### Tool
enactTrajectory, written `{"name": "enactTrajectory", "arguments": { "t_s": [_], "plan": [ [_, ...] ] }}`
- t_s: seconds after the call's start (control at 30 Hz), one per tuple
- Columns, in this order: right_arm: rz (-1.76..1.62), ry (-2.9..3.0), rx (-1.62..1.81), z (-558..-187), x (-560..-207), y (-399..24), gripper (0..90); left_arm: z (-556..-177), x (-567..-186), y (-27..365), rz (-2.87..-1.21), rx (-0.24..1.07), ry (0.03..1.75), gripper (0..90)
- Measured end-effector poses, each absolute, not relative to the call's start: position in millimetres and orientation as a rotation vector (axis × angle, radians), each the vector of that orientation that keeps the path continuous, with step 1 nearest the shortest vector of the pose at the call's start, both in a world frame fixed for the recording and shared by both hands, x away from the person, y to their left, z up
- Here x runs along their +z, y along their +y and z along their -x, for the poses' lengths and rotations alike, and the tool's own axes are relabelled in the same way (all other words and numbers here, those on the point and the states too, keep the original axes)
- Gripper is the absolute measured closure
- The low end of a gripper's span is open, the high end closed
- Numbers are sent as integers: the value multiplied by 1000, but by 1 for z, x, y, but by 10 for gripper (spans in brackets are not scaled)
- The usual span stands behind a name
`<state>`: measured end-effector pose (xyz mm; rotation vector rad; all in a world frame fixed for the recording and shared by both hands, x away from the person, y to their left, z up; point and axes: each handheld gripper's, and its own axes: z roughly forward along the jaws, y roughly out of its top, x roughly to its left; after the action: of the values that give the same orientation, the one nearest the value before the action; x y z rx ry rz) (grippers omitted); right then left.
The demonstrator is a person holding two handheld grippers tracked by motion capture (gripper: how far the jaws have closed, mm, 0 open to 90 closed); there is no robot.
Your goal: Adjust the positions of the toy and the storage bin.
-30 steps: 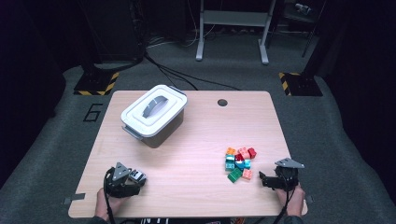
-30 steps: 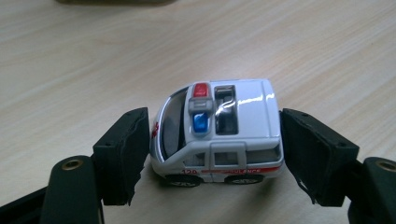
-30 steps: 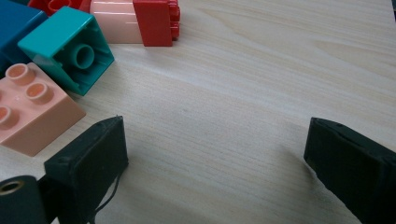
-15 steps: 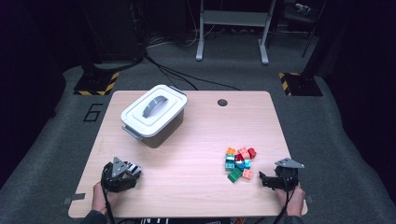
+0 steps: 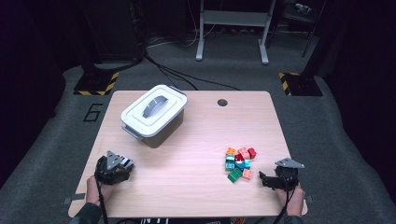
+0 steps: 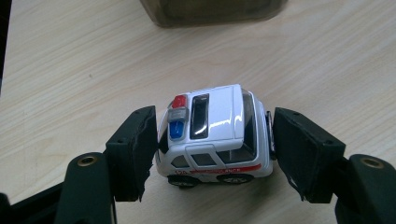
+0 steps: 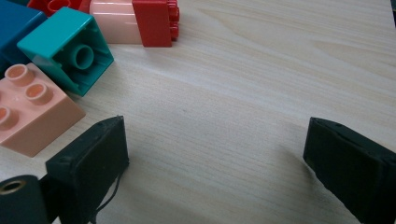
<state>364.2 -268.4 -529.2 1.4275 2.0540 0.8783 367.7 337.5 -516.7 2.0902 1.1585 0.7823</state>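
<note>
A white toy police car [image 6: 215, 126] with red and blue roof lights stands on the wooden table [image 5: 196, 140] between the black pads of my left gripper [image 6: 212, 149]. The jaws have just been closing, and the pads now press on the car's front and rear. In the high view this gripper [image 5: 124, 165] is near the table's front left corner, with the car [image 5: 126, 161] showing white at its tip. My right gripper [image 5: 262, 180] lies at the front right, open, its jaws [image 7: 215, 158] wide apart over bare wood.
A pile of coloured bricks [image 5: 239, 163] lies just left of the right gripper; a teal brick [image 7: 70, 49], a pink brick [image 7: 32, 107] and a red brick [image 7: 156, 21] are close to its left pad. A lidded white box [image 5: 154, 114] stands at the back left.
My left gripper has slid a little to the left along the front of the table, and the toy car has come with it. The right gripper has kept still.
</note>
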Motion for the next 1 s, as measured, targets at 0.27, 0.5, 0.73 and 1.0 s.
{"name": "enactTrajectory", "arguments": {
  "t_s": [0.27, 0.5, 0.73, 1.0],
  "plan": [
    [-1429, 2056, 881, -364, -529, -268, 56, -369, -516, 337, -2076, 746, 1186, 234],
    [-1433, 2055, 879, -364, -529, -269, 57, -371, -504, 343, -2037, 645, 1221, 143],
    [-1440, 2059, 882, -364, -529, -269, 58, -374, -489, 343, -1992, 590, 1232, 90],
    [-1449, 2059, 891, -365, -529, -269, 58, -384, -457, 339, -1967, 548, 1189, 61]
  ]
}}
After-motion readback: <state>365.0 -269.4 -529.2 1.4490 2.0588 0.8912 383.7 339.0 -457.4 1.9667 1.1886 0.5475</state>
